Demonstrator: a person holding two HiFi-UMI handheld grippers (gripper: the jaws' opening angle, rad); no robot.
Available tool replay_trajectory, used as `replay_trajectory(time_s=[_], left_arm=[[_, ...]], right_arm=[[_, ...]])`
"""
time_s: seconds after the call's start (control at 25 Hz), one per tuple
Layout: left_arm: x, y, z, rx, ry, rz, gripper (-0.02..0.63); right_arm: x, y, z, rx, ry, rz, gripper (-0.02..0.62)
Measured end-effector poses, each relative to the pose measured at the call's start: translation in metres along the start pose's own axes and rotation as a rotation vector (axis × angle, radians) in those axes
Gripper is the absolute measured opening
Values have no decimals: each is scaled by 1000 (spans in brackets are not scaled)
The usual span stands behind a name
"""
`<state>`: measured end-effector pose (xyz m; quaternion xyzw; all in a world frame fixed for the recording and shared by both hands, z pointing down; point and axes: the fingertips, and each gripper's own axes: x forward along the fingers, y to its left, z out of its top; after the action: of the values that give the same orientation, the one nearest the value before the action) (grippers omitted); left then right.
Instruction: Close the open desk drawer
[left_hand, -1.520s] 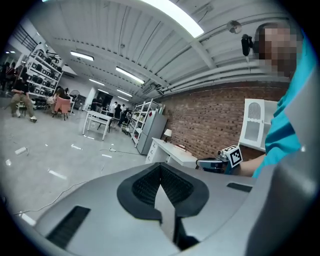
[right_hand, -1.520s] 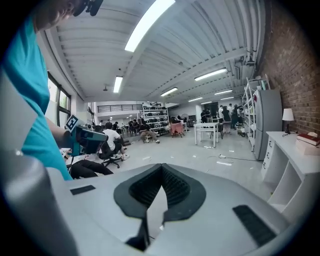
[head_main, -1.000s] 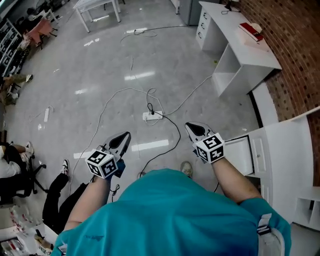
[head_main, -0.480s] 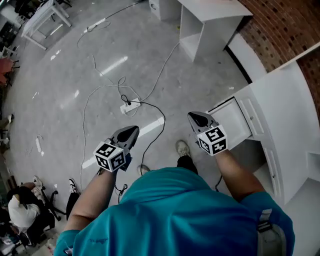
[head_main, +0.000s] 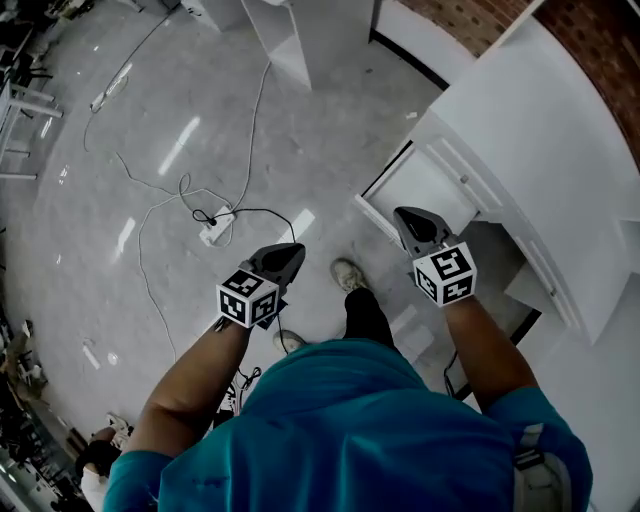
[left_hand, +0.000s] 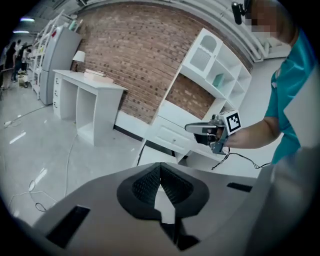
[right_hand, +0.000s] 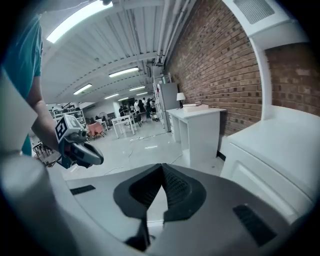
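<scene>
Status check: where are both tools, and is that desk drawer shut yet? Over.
Left tool shut, empty, off to the side. Right tool shut, empty, by the drawer front. Drawer open. Nothing between right tool and drawer.

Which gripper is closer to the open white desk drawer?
Right. The right gripper hovers by the open white desk drawer; the left gripper hangs farther off, above grey floor.
</scene>
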<state>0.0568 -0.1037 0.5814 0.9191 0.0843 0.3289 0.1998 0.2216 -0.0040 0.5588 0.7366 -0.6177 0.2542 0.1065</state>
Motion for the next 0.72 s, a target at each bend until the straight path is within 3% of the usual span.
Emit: replay_trajectory(time_s=[0.32, 0.72], left_arm=[[133, -6, -46, 48, 179, -95, 12], [246, 30, -106, 145, 332, -83, 12]], right_arm=[[-42, -71, -31, 7, -57, -102, 21], [-73, -128, -67, 48, -104, -208, 21]])
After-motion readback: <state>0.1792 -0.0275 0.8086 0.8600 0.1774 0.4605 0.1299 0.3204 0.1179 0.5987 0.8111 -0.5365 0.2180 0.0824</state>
